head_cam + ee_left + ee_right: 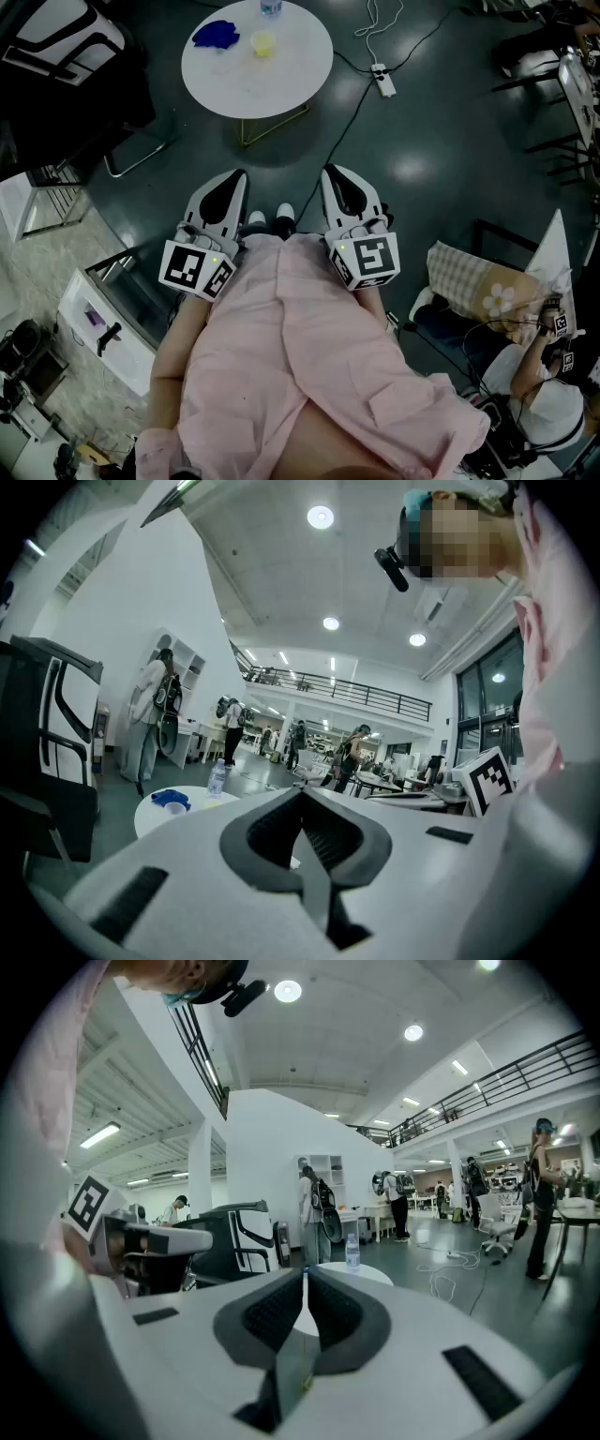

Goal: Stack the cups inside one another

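A small pale yellow cup [263, 43] stands on a round white table [281, 80] some way in front of me, next to a blue object [216, 36] that I cannot tell apart further. In the left gripper view the blue object [172, 799] and a pale cup [174, 809] sit on that table [155, 819], far off. My left gripper [239, 175] and right gripper [330, 172] are held side by side close to my body, well short of the table. Both are shut and hold nothing, with the left gripper [302, 793] and right gripper [306, 1275] pads pressed together.
A water bottle [271, 7] stands at the table's far edge. A power strip [382, 80] with cables lies on the dark floor to the table's right. A black chair [66, 56] stands at the left, and a seated person [544, 403] is at the lower right.
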A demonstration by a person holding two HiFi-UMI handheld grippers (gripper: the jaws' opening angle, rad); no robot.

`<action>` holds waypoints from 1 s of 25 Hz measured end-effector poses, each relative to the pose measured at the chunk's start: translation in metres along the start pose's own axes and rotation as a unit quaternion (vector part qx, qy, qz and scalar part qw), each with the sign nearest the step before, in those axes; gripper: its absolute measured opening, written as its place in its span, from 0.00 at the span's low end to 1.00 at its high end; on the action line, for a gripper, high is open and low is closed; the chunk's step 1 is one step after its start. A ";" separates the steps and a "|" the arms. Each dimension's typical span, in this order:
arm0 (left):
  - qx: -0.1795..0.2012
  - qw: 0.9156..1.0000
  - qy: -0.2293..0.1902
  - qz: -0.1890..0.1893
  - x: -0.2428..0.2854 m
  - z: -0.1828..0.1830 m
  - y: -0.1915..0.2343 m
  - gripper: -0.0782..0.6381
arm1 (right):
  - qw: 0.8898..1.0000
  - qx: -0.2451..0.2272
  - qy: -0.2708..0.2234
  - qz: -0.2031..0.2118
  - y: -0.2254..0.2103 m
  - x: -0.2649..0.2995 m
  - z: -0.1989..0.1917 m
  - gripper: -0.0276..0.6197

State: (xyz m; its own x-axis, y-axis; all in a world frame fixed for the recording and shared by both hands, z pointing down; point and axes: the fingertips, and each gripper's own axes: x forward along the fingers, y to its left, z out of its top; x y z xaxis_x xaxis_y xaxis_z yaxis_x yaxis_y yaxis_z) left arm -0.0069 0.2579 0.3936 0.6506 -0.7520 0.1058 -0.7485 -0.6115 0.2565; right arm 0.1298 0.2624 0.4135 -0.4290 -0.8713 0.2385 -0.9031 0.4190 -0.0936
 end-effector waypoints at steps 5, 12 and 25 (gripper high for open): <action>0.000 1.000 0.004 -0.019 0.006 -0.001 -0.007 0.12 | 1.000 0.004 0.000 -0.001 -0.005 0.000 -0.001 0.10; -0.013 1.000 0.010 -0.019 0.013 -0.001 -0.005 0.12 | 1.000 0.006 0.002 -0.002 -0.011 0.002 0.002 0.10; -0.032 0.999 0.005 0.008 0.016 -0.005 0.002 0.12 | 1.000 0.006 0.007 0.015 -0.018 0.006 -0.002 0.10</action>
State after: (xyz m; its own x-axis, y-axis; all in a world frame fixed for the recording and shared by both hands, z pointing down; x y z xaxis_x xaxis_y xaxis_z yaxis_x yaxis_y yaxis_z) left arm 0.0028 0.2464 0.4006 0.6403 -0.7587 0.1201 -0.7493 -0.5825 0.3151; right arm 0.1437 0.2502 0.4183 -0.4563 -0.8545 0.2482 -0.8897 0.4423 -0.1131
